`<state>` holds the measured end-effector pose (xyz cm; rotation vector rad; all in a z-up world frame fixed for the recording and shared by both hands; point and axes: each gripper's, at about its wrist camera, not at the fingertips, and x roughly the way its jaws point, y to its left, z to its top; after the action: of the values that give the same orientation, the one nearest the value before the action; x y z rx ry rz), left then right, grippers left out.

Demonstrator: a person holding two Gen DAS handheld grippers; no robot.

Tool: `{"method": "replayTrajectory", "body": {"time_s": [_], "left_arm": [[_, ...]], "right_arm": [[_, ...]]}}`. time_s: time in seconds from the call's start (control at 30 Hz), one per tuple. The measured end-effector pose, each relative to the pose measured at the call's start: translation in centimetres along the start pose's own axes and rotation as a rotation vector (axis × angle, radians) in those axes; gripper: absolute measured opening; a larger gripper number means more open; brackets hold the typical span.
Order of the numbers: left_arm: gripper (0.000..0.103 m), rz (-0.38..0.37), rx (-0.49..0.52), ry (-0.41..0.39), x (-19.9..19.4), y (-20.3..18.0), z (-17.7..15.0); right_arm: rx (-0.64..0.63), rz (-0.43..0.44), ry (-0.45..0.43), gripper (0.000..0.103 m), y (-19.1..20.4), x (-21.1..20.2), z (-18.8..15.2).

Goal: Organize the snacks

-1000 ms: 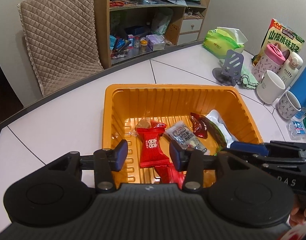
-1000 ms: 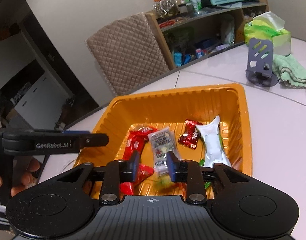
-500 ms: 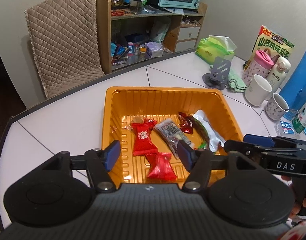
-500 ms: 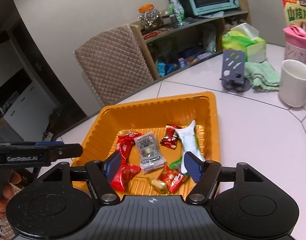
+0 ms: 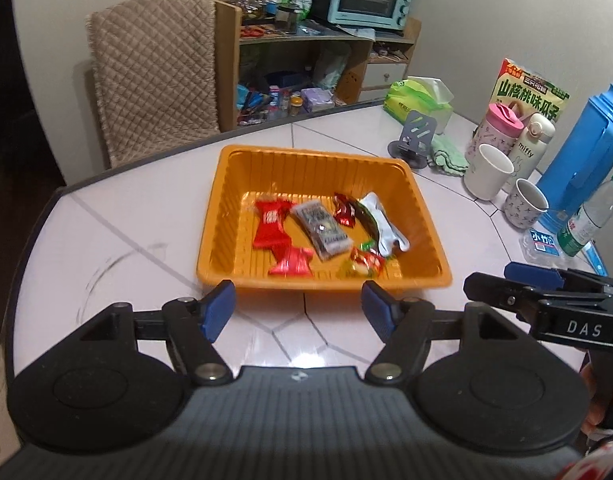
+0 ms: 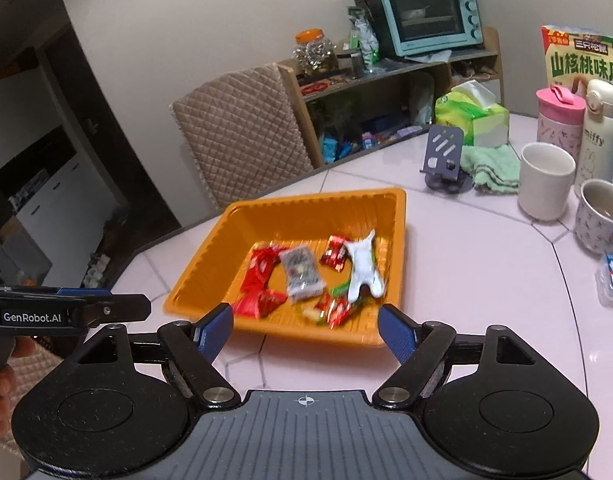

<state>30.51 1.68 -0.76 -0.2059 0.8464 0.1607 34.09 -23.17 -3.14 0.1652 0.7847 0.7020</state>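
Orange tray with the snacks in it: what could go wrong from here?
1. The orange tray sits close to the table's edge; a nudge from the empty, opening left gripper could push it off.
2. The white mug and patterned cup stand near the empty, opening right gripper.

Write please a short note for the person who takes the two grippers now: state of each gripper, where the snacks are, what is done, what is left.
Left gripper: jaws opening, nothing between them, short of the tray.
Right gripper: jaws opening, nothing between them, also short of the tray.
Snacks: all visible ones lie in the orange tray on the table, among them a red packet, a grey packet and a white packet.
Done: snacks are in the tray.
Left: no loose snack shows on the table; check before stopping.
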Motion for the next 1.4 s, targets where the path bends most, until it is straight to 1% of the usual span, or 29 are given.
{"method": "replayTrajectory", "body": {"time_s": [0.1, 0.23, 0.4, 0.7, 0.93, 1.17, 1.4], "left_arm": [[0.068, 0.032, -0.027, -0.003, -2.3, -0.5, -2.0], [0.068, 0.059, -0.064, -0.001, -5.2, -0.8, -4.4], [0.068, 0.082, -0.054, -0.005, -8.7, -1.3, -7.2], [0.068, 0.041, -0.04, 0.036, -13.4, -0.2, -12.5], [0.068, 0.002, -0.033, 0.038, -17.1, 1.1, -15.7], [0.068, -0.036, 0.001, 0.056, -19.4, 1.7, -18.6], [0.068, -0.038, 0.019, 0.063, -20.9, 2.5, -20.3]], "right_arm": [[0.004, 0.031, 0.019, 0.079, 0.6, -1.7, -1.2], [-0.016, 0.038, 0.036, 0.079, 1.8, -3.9, -2.9], [-0.009, 0.043, 0.068, 0.079, 3.5, -6.5, -5.3], [0.006, -0.018, 0.079, 0.079, 7.7, -10.7, -10.0], [0.013, -0.067, 0.083, 0.079, 11.4, -13.8, -13.7], [0.018, -0.083, 0.08, 0.079, 14.2, -16.2, -16.7], [0.005, -0.1, 0.09, 0.079, 16.1, -17.1, -18.8]]}}
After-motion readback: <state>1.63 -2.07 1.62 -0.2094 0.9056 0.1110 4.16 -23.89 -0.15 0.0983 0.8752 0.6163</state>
